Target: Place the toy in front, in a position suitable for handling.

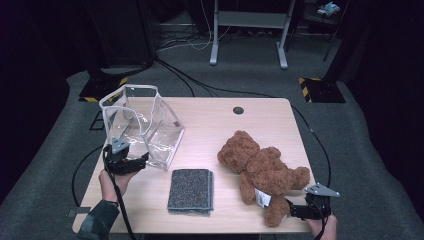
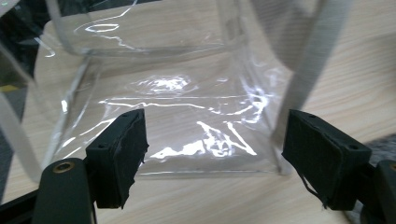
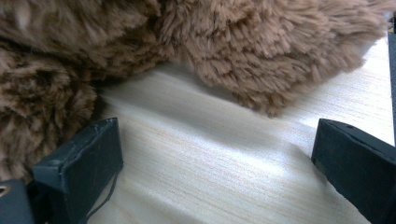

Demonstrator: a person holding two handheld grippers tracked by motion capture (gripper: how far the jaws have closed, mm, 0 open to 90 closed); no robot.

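Clear bag [image 1: 142,125] holds nothing — left gripper [image 2: 215,154], right gripper [image 3: 215,172] both spread.

My recording lab, dim and carpeted.
I work at a bare wooden table [image 1: 210,112]; cables [image 1: 180,80] cross grey carpet [image 1: 350,130] past hazard-taped stands [image 1: 102,90].

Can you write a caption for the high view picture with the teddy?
Brown teddy bear lies by a grey cloth and clear bag between two open grippers.
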